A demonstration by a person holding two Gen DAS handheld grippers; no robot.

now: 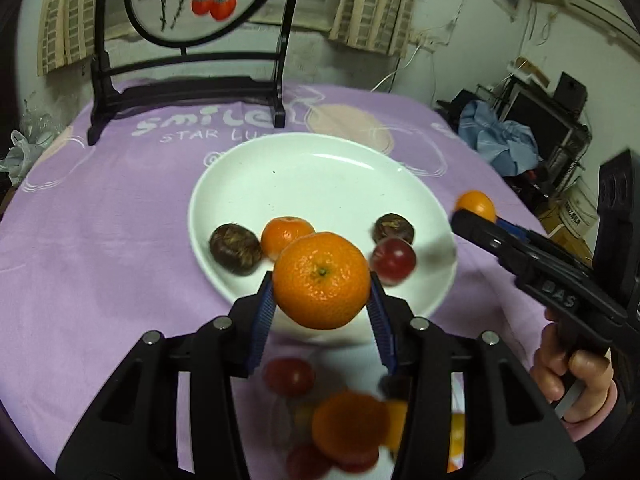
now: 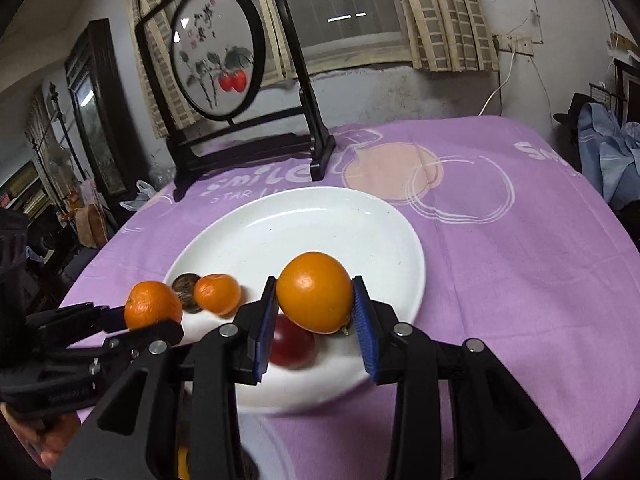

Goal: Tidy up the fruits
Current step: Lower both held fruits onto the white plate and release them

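My left gripper (image 1: 322,286) is shut on a dimpled tangerine (image 1: 322,276) and holds it above the near rim of a white plate (image 1: 320,176). My right gripper (image 2: 315,288) is shut on a smooth orange (image 2: 315,294) over the same plate (image 2: 360,224). On the plate lie a small tangerine (image 1: 286,234), two dark brown fruits (image 1: 236,249) and a red fruit (image 1: 393,258). The right gripper (image 1: 474,214) reaches in from the right with its orange (image 1: 476,204). In the right wrist view, the left gripper (image 2: 154,314) comes from the left with its tangerine (image 2: 153,304).
A purple printed cloth (image 2: 500,260) covers the table. A round painted screen on a black stand (image 1: 188,80) stands behind the plate. Blurred red and orange fruits (image 1: 348,424) lie below my left gripper. A person's hand (image 1: 572,376) grips the right tool. Clutter (image 1: 520,136) fills the room's right side.
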